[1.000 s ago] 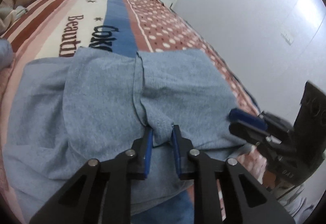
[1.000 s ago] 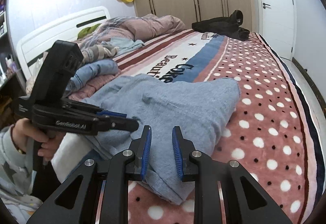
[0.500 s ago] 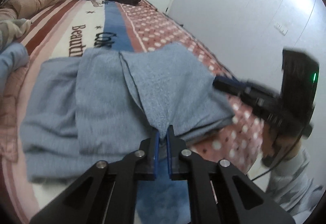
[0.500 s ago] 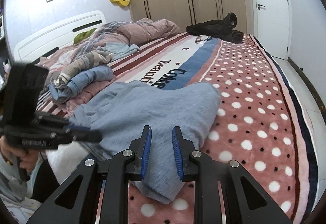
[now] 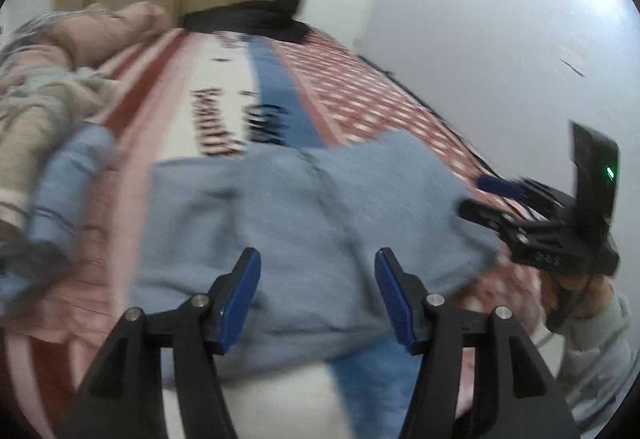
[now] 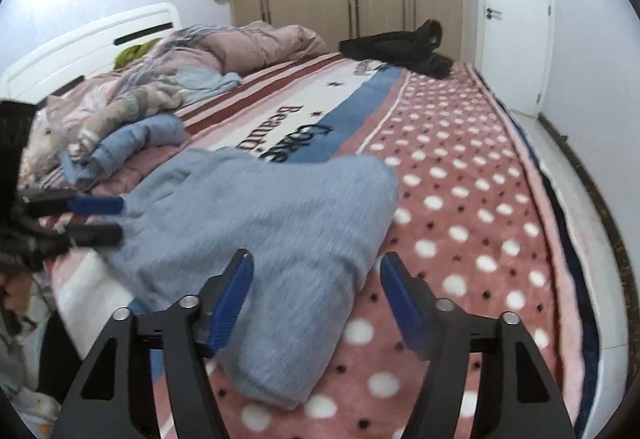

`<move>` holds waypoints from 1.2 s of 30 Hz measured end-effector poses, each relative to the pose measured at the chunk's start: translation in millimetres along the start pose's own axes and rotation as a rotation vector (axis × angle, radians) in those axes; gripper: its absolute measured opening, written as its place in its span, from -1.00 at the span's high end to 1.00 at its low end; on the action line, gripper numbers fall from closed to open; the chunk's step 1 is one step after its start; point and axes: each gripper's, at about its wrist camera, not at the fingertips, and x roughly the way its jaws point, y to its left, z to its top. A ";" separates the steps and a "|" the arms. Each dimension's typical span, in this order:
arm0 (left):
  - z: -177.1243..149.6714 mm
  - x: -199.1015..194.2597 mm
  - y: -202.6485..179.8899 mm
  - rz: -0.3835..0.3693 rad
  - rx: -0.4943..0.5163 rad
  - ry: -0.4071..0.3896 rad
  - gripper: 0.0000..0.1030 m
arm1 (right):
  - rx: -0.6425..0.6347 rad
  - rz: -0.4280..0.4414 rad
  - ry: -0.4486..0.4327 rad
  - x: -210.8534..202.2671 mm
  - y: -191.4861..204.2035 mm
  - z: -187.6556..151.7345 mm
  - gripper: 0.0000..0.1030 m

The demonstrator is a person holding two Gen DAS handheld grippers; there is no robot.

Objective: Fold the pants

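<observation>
- The left hand-held gripper (image 5: 316, 291) has its blue-padded fingers spread wide with nothing between them; it hangs just above the near edge of the pants (image 5: 304, 215), not touching the cloth as far as the blurred left wrist view shows.
- The right hand-held gripper (image 6: 316, 299) is likewise spread wide and empty, poised over the near right corner of the pants (image 6: 272, 223), where the folded bundle ends close to the bed's edge.
- Each gripper shows in the other's camera: the right one at the far right of the left view (image 5: 496, 199), the left one at the far left of the right view (image 6: 100, 217), both beside the pants, not clamped on them.
- The pants are light blue-grey sweatpants lying on the bed's patterned blanket (image 6: 460, 199), doubled into a thick, roughly rectangular bundle with layers stacked and a seam running up the middle.
- Judged from this, most of the folding looks done: the legs appear laid over one another and shortened. The near corner sags and the edges are uneven, so what may remain is a last fold or some tidying.
- Farther off lie a crumpled quilt (image 6: 256, 47), a loose blue garment (image 6: 132, 143) and a black garment (image 6: 400, 47) at the bed's far end, all well apart from the pants.
</observation>
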 end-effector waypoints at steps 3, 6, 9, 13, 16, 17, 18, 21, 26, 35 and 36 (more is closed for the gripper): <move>4.2 9.4 31.3 0.067 -0.063 0.024 -0.31 | 0.027 -0.031 0.089 22.6 -1.4 5.3 -0.41; -2.8 23.4 52.0 0.106 -0.082 0.073 -0.31 | 0.034 -0.031 0.163 43.3 -0.5 -1.8 -0.43; -11.4 28.2 62.1 0.121 -0.075 0.087 -0.35 | -0.007 -0.060 0.200 54.7 7.6 -14.8 -0.43; -12.6 27.4 65.5 0.092 -0.082 0.076 -0.50 | 0.018 -0.033 0.213 51.4 5.3 -12.3 -0.43; -6.6 22.7 74.1 0.113 -0.100 0.055 -0.50 | 0.044 0.000 0.178 37.5 0.5 -0.8 -0.44; -4.6 21.3 80.8 0.072 -0.133 0.047 -0.50 | 0.071 0.019 0.174 36.8 -2.1 2.3 -0.44; -3.2 22.2 88.1 0.012 -0.173 0.049 -0.50 | 0.124 0.056 0.177 36.4 -9.4 6.2 -0.44; -2.4 35.0 97.7 -0.037 -0.210 0.104 -0.50 | 0.218 0.127 0.215 41.9 -22.7 5.6 -0.44; -3.7 50.5 94.4 -0.058 -0.215 0.142 -0.41 | 0.244 0.212 0.290 61.9 -17.7 -9.2 -0.26; -7.7 62.0 95.0 0.034 -0.196 0.176 -0.41 | 0.273 0.237 0.288 65.5 -12.8 -14.1 -0.17; -8.2 62.2 94.8 0.035 -0.199 0.175 -0.41 | 0.275 0.235 0.288 65.7 -12.3 -14.1 -0.17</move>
